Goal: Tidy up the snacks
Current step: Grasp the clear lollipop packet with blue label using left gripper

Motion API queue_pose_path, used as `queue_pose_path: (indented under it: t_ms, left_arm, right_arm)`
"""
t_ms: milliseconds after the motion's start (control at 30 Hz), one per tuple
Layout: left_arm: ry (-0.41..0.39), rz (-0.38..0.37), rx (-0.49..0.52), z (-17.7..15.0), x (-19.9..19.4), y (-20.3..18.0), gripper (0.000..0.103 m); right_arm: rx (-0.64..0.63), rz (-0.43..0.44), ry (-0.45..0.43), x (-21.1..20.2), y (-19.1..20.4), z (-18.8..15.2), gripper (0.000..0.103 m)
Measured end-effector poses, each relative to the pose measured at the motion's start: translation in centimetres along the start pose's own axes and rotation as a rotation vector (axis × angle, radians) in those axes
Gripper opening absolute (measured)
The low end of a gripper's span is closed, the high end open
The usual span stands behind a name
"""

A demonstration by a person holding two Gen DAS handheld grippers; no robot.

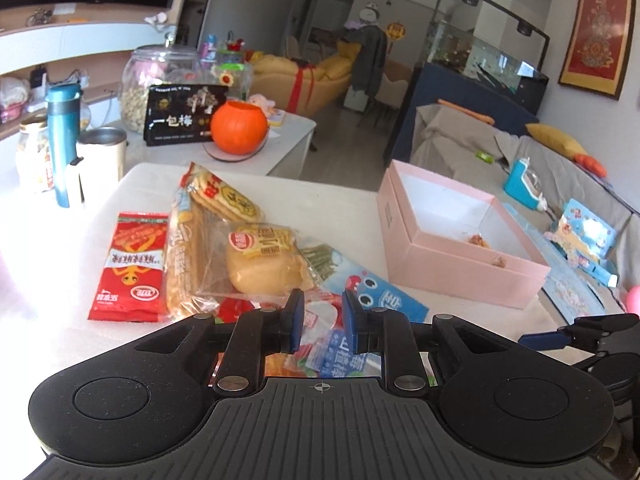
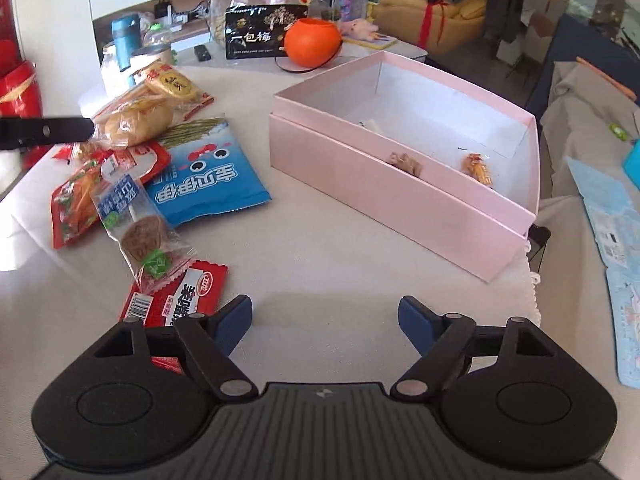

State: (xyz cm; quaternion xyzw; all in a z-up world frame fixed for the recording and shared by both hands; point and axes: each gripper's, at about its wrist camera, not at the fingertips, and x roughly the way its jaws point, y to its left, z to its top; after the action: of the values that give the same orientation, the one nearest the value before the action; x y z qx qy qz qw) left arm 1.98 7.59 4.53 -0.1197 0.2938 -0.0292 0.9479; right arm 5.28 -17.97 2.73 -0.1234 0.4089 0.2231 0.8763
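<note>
Left wrist view: left tongs (image 1: 319, 312), narrowly parted (seemingly empty), hover over the snack pile (image 1: 256, 256); pink box (image 1: 460, 264) lies rightward, nearer the spread, empty right tongs (image 2: 325, 318).

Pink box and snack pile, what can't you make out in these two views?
- Pink box floor: left view, near wall hides most of it.
- Red packet: right view, right gripper body covers its lower end.
- Snacks under the left gripper: left view, its fingers and body block them; contact unclear.
</note>
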Motion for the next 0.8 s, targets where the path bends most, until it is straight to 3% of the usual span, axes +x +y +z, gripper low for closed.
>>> queue_pose_path:
  t_ms: [100, 167, 267, 367, 500, 600, 700, 800]
  left_arm:
    - [0.034, -0.014, 0.028, -0.5, 1.9, -0.5, 0.023]
    - [0.057, -0.03, 0.065, -0.6, 3.0, -0.9, 0.023]
    - [0.09, -0.047, 0.111, -0.6, 4.0, -1.2, 0.023]
    - [0.134, -0.087, 0.11, -0.7, 3.6, -0.9, 0.023]
    - [0.213, -0.145, 0.118, -2.2, 2.5, -1.1, 0.023]
    - [0.279, -0.2, 0.152, -3.8, 1.8, -1.9, 0.023]
    - [0.275, -0.214, 0.197, -4.2, 0.6, -2.8, 0.024]
    - [0.207, -0.211, 0.29, -3.5, -0.4, -4.1, 0.024]
  right_arm:
    - [0.089, 0.206, 0.014, -0.4, -0.1, -0.3, 0.081]
    - [0.083, 0.247, 0.029, 0.0, 1.7, -0.5, 0.081]
    - [-0.061, 0.176, -0.007, 0.0, 5.3, -0.9, 0.083]
    - [-0.138, 0.124, -0.028, 0.1, 6.4, -1.3, 0.084]
    - [-0.044, 0.091, -0.008, 0.5, 2.6, -1.3, 0.089]
    - [0.051, -0.025, -0.028, 1.0, -0.4, -1.4, 0.094]
    - [0.159, -0.068, -0.058, 1.7, -2.8, -1.8, 0.101]
    - [0.165, -0.102, -0.092, 2.0, -2.9, -2.2, 0.103]
